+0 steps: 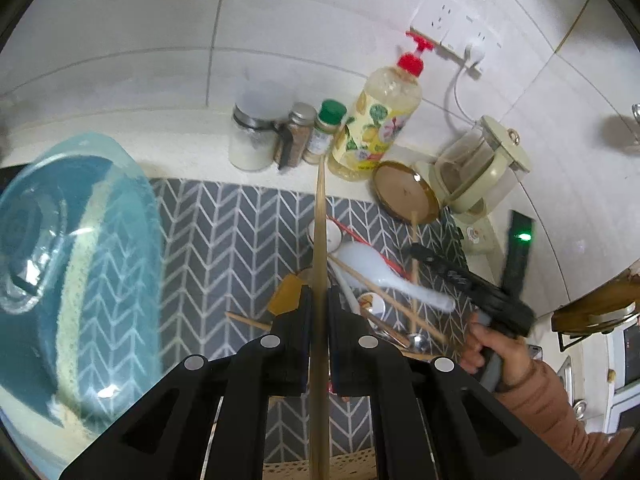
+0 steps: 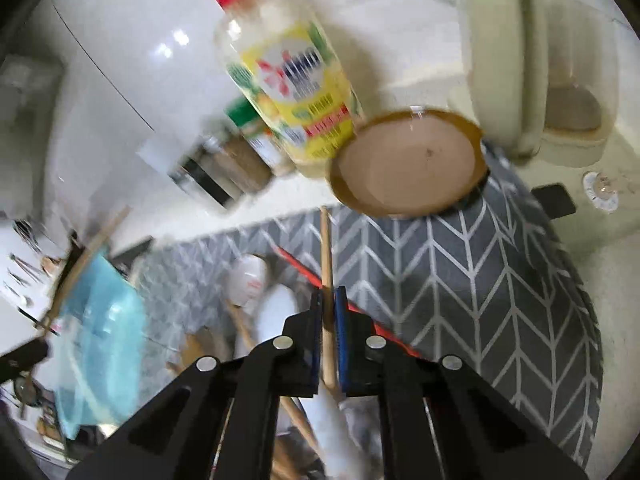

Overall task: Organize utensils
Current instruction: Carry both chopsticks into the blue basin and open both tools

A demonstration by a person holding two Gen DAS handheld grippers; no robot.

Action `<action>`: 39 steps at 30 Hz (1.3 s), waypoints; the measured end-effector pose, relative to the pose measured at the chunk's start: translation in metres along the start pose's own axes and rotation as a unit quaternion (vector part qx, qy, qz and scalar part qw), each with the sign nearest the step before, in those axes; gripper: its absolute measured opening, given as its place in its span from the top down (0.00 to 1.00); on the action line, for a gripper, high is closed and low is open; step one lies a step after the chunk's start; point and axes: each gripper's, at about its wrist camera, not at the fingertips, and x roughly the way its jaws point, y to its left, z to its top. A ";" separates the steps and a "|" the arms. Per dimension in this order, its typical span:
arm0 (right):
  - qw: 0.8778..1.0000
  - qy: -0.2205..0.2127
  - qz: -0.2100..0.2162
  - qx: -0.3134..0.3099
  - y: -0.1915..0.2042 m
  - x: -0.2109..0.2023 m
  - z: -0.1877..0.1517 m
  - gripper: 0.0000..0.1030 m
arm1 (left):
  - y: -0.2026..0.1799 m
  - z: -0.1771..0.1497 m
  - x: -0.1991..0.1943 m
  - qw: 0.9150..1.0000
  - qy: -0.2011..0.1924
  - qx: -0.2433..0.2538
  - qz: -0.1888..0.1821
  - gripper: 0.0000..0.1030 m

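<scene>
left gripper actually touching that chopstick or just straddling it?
Touching. In the left wrist view the left gripper has both pads closed against the wooden chopstick, no visible gap on either side, and the stick runs straight between them.

You see a soap bottle (image 1: 378, 120) beside spice jars (image 1: 316, 134), a kettle (image 1: 480, 164), a brown plate (image 1: 406, 192) and a blue bowl (image 1: 60, 248) on the table (image 1: 192, 160).
</scene>
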 end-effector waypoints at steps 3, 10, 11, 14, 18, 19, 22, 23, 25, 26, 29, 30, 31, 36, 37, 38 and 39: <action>0.999 -0.036 0.015 -0.007 0.022 -0.025 0.007 0.93 | 0.010 0.004 -0.018 1.000 -0.018 0.001 0.004 0.92; 0.992 -0.116 0.048 -0.029 0.079 -0.080 0.025 0.93 | 0.046 0.011 -0.059 0.998 -0.058 -0.002 0.015 0.92; 0.991 -0.121 0.056 -0.030 0.086 -0.085 0.025 0.94 | 0.052 0.011 -0.063 0.998 -0.062 -0.003 0.017 0.92; 0.985 -0.137 0.100 -0.023 0.117 -0.099 0.030 0.94 | 0.077 0.011 -0.079 0.997 -0.075 -0.007 0.029 0.92; 0.979 -0.137 0.150 -0.035 0.167 -0.100 0.030 0.94 | 0.121 0.006 -0.094 0.995 -0.082 -0.020 0.049 0.92; 0.977 -0.127 0.169 -0.030 0.179 -0.098 0.027 0.94 | 0.131 0.003 -0.096 0.995 -0.080 -0.023 0.055 0.92; 0.974 -0.086 0.209 -0.021 0.211 -0.077 0.017 0.94 | 0.159 -0.002 -0.096 0.995 -0.072 -0.026 0.071 0.92; 0.975 -0.074 0.210 -0.025 0.220 -0.073 0.012 0.94 | 0.166 -0.003 -0.095 0.995 -0.067 -0.025 0.075 0.92; 0.975 -0.026 0.220 -0.021 0.238 -0.047 -0.001 0.94 | 0.185 -0.009 -0.088 0.995 -0.051 -0.028 0.082 0.92; 0.975 -0.005 0.222 -0.022 0.245 -0.039 -0.006 0.94 | 0.194 -0.011 -0.084 0.995 -0.044 -0.032 0.080 0.92; 0.975 0.065 0.206 -0.043 0.270 0.000 -0.028 0.94 | 0.212 -0.018 -0.070 0.996 -0.025 -0.039 0.080 0.92; 0.975 0.085 0.199 -0.047 0.276 0.011 -0.034 0.94 | 0.219 -0.020 -0.063 0.996 -0.019 -0.044 0.076 0.92; 0.974 0.106 0.194 -0.049 0.283 0.023 -0.041 0.94 | 0.223 -0.023 -0.058 0.996 -0.016 -0.047 0.077 0.92; 0.972 0.159 0.154 -0.074 0.309 0.072 -0.061 0.93 | 0.233 -0.028 -0.040 0.995 -0.010 -0.052 0.083 0.91; 0.973 0.161 0.144 -0.080 0.313 0.075 -0.061 0.92 | 0.234 -0.030 -0.037 0.995 -0.012 -0.052 0.086 0.91; 0.974 0.166 0.131 -0.080 0.315 0.081 -0.061 0.92 | 0.234 -0.030 -0.035 0.994 -0.014 -0.054 0.092 0.90; 0.975 0.172 0.119 -0.079 0.316 0.087 -0.060 0.91 | 0.235 -0.031 -0.035 0.994 -0.017 -0.055 0.097 0.85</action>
